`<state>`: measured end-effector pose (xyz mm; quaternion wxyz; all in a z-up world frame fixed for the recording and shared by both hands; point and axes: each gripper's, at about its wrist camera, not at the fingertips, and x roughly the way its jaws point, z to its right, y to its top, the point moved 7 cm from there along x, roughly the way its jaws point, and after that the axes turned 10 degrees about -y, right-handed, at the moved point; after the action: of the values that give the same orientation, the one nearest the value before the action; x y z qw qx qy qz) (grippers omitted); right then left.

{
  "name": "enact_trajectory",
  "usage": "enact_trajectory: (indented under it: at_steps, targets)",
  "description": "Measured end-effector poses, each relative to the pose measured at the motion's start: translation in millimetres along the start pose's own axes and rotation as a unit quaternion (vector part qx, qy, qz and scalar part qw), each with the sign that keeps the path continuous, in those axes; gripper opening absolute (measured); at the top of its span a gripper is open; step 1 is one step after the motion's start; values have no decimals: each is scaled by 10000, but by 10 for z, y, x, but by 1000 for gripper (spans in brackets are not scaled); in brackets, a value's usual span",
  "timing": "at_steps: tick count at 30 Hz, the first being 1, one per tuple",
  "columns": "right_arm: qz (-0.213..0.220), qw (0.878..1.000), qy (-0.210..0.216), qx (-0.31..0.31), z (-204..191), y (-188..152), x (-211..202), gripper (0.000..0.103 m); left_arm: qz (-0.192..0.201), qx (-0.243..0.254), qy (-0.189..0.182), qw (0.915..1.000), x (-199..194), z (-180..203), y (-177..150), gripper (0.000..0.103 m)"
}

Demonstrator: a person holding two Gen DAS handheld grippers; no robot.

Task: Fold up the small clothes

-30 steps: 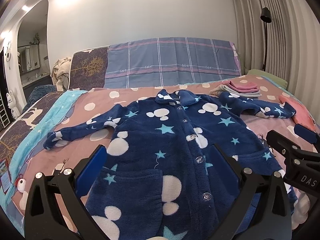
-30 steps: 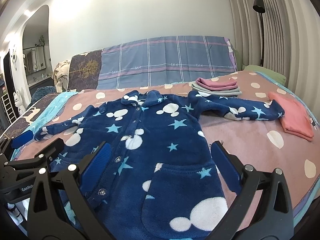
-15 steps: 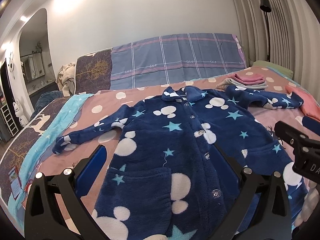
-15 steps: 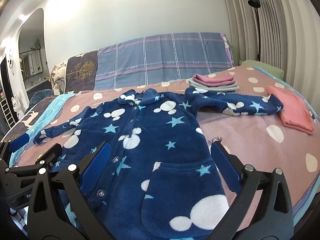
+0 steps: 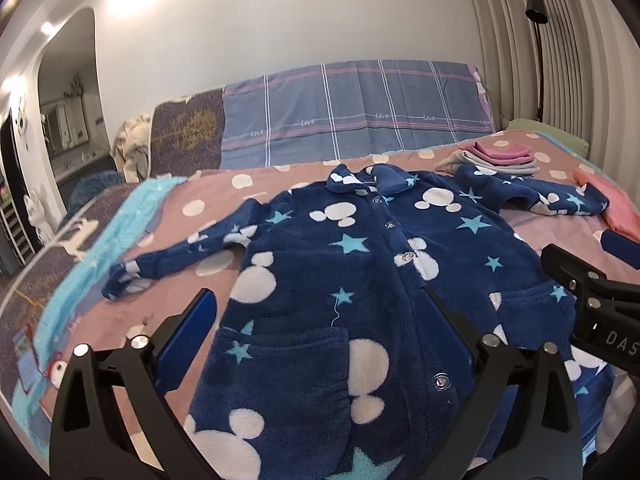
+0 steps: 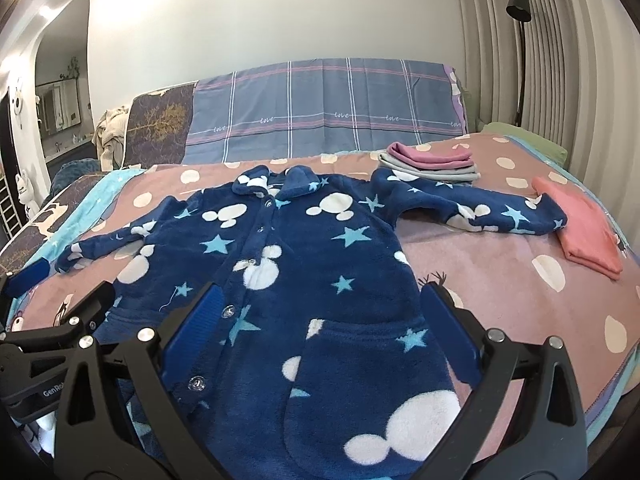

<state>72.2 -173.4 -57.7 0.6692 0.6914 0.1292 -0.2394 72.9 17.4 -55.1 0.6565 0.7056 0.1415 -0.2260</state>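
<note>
A navy fleece child's jacket (image 5: 360, 280) (image 6: 304, 264) with white mouse heads and blue stars lies flat and buttoned on the bed, both sleeves spread out. My left gripper (image 5: 320, 320) hovers open over its lower left part, blue pads wide apart. Over the lower right pocket my right gripper (image 6: 320, 320) is open too, holding nothing. Each gripper shows at the edge of the other's view: the right one (image 5: 592, 280), the left one (image 6: 48, 308).
A pink polka-dot bedspread (image 6: 500, 272) covers the bed. A folded stack of pink and grey clothes (image 6: 432, 162) and a folded coral garment (image 6: 580, 236) lie at the far right. A plaid headboard cover (image 5: 352, 112) stands behind, a floor lamp (image 6: 520, 40) by the curtain.
Both grippers have shifted slightly, so the jacket sits a little farther right in the left wrist view. Both stay open and the jacket lies as before.
</note>
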Motion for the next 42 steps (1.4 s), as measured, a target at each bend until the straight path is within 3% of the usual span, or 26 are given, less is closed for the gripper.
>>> enact_trajectory:
  at_steps: [16, 27, 34, 38, 42]
  targets:
    - [4, 9996, -206, -214, -138, 35, 47, 100, -166, -299, -150, 9993, 138, -157, -93, 94]
    - [-29, 9980, 255, -572, -654, 58, 99, 99, -159, -622, 163, 9978, 140, -618, -92, 90]
    - [-123, 9956, 412, -835, -978, 25, 205, 99, -278, -1043, 196, 9940, 237, -1012, -185, 82]
    - [-180, 9943, 434, -961, -1118, 32, 314, 99, -404, -1286, 7, 9909, 353, -1165, -211, 76]
    - [-211, 9922, 385, -1170, -1182, 59, 456, 93, -588, -1795, -385, 9812, 546, -1453, -234, 69]
